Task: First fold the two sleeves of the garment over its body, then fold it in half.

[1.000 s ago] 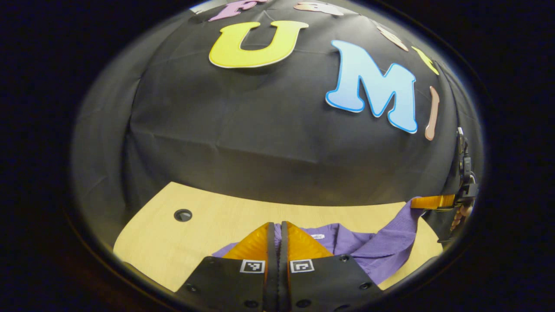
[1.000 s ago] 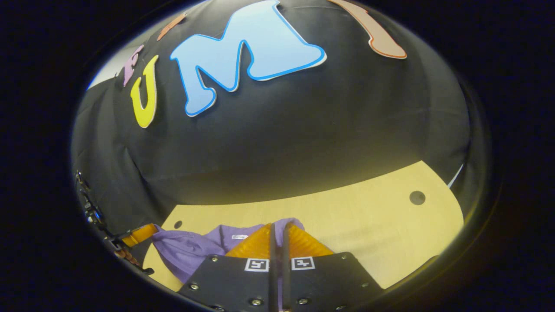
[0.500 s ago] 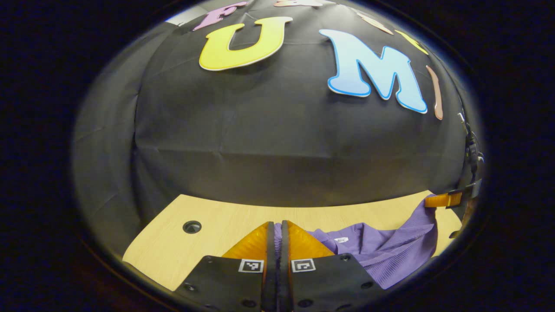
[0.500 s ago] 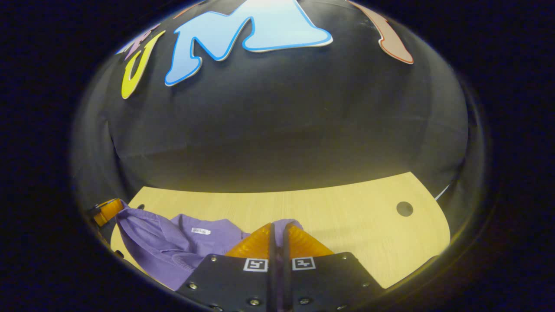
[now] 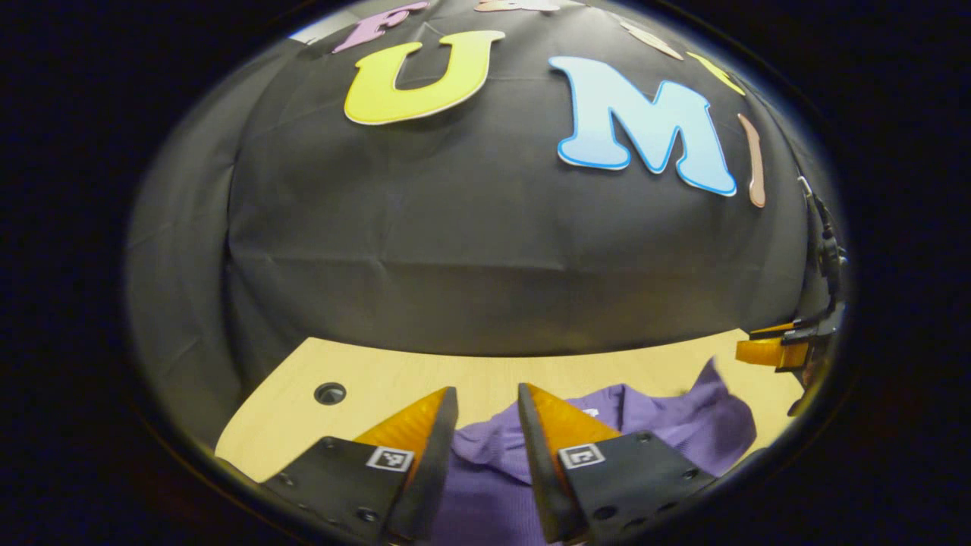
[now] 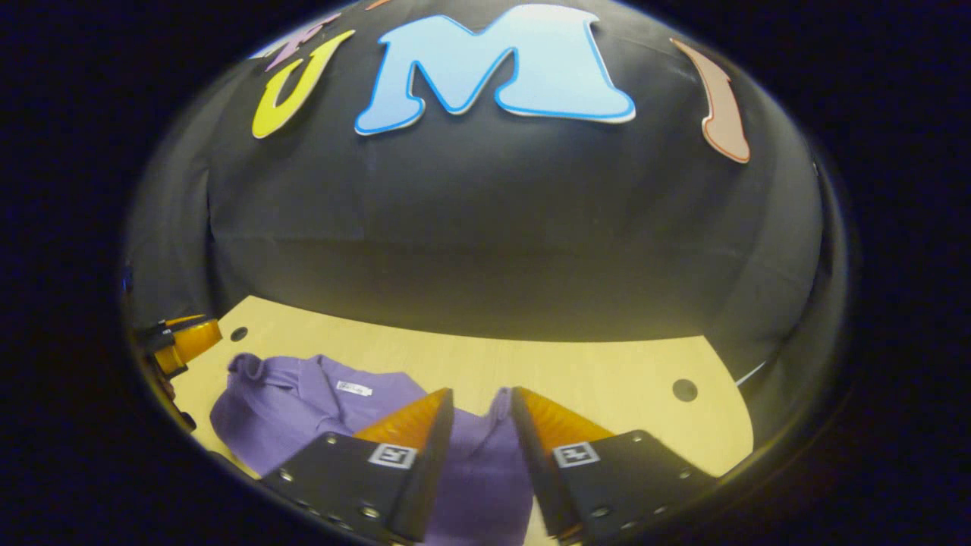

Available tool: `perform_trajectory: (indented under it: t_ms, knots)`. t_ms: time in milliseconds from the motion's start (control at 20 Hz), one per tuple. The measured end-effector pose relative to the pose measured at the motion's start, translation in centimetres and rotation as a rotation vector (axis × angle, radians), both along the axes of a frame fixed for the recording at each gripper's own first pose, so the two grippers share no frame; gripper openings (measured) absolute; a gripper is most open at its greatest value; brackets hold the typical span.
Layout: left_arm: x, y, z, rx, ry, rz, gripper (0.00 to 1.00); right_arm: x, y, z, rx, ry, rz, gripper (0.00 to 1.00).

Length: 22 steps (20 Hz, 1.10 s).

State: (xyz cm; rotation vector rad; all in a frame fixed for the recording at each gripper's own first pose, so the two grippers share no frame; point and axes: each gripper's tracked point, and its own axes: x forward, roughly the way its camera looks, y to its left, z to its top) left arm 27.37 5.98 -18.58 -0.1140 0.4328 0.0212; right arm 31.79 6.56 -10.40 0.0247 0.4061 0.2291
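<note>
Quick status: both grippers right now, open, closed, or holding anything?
Left gripper: open, holding nothing; purple garment lies between and below its fingers.
Right gripper: open, holding nothing; the garment lies under its fingers on the wooden table.

The purple sweater (image 6: 303,406) is soft knit cloth with fine ribs. The table (image 6: 607,379) is smooth, pale wood.

**Table and what's on it**

Your table (image 5: 394,379) is pale wood with a round hole (image 5: 329,393) near each far corner. A purple garment (image 6: 303,402) lies rumpled on it, white neck tag (image 6: 354,388) facing up.
</note>
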Motion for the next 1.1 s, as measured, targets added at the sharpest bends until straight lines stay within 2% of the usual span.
perform_trajectory:
  t_ms: [100, 150, 200, 250, 350, 450, 800, 900, 1100]
  knots:
    - [-0.8, 0.0, 1.2, 0.001, -0.022, -0.006, 0.63, -1.3, 0.0, 1.0, -0.02, -0.028, -0.012, 0.83]
    - [-1.4, 0.0, 2.1, -0.001, -0.037, -0.008, 0.71, -1.8, -0.1, 1.5, -0.026, -0.04, -0.019, 0.85]
    - [-2.0, 0.0, 2.8, 0.0, -0.05, -0.009, 0.79, -2.6, 0.0, 2.0, -0.028, -0.051, -0.025, 0.86]
    - [-2.5, -0.2, 3.7, -0.004, -0.063, -0.016, 0.8, -3.5, 0.0, 2.6, -0.029, -0.063, -0.031, 0.86]
    - [-4.0, -0.2, 5.2, -0.012, -0.084, -0.025, 0.91, -5.9, -0.2, 4.2, -0.032, -0.09, -0.043, 0.86]
    - [-5.5, -0.3, 6.8, -0.018, -0.111, -0.029, 0.91, -8.6, -0.4, 6.0, -0.044, -0.131, -0.057, 0.9]
    - [-13.2, -1.0, 12.5, -0.021, -0.185, -0.077, 0.91, -19.9, -0.6, 10.4, -0.086, -0.255, -0.121, 0.9]
    - [-15.6, -1.1, 13.8, -0.01, -0.2, -0.086, 0.94, -22.8, -0.6, 10.9, -0.092, -0.276, -0.135, 0.9]
    - [-19.3, -1.6, 16.2, 0.03, -0.236, -0.088, 0.94, -27.0, -0.6, 12.4, -0.081, -0.33, -0.145, 0.9]
